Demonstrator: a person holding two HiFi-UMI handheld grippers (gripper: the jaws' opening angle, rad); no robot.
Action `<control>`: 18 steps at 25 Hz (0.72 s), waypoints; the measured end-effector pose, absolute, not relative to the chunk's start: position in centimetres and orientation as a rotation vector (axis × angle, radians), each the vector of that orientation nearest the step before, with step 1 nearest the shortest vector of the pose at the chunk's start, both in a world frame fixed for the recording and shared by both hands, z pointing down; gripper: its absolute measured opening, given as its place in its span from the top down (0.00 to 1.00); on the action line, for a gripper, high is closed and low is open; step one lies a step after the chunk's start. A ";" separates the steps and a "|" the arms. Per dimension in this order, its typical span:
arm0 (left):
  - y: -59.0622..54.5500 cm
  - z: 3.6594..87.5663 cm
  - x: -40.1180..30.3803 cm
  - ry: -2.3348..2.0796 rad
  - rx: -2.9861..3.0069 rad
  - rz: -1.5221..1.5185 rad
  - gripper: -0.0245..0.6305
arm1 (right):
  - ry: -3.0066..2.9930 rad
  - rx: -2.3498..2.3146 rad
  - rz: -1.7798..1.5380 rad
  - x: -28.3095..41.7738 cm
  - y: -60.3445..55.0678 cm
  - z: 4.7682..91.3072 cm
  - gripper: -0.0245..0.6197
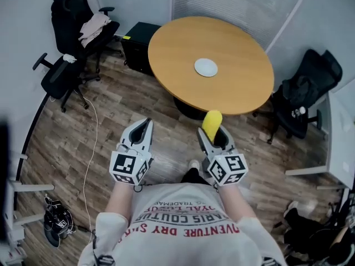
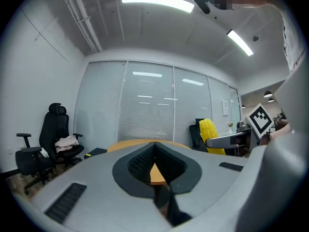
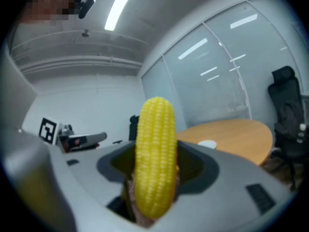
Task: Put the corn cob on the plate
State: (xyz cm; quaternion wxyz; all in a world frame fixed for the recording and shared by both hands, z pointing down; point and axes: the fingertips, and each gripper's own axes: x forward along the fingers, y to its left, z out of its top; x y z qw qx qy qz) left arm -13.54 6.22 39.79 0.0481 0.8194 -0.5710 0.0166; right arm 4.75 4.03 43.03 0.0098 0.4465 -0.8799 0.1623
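The right gripper (image 1: 215,137) has its fingers clamped on the lower end of the one corn cob (image 3: 155,149). The cob stands upright, short of the desk's (image 1: 244,43) near edge, over the floor (image 1: 138,101). I judge the cob light and stiff, with bumpy kernels that give grip. Being round, it may roll once laid down, so a hold across its thick lower part suits. The left gripper (image 1: 143,127), also short of the desk, has its fingers closed on nothing. One white plate (image 1: 206,67) lies near the desk's middle. Three black chairs (image 1: 304,87) stand around the desk.
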 end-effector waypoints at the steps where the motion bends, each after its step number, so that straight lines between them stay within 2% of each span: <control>1: 5.1 39.6 -13.1 -1.759 2.491 0.052 0.91 | -2.758 1.381 0.502 5.2 2.7 42.9 0.55; 13: -7.0 40.0 -2.9 -1.806 2.459 0.074 0.91 | -2.772 1.216 0.531 12.8 -10.6 43.7 0.55; 18: -10.7 41.1 -1.2 -1.772 2.449 0.090 0.91 | -2.749 1.223 0.558 14.5 -14.3 44.8 0.55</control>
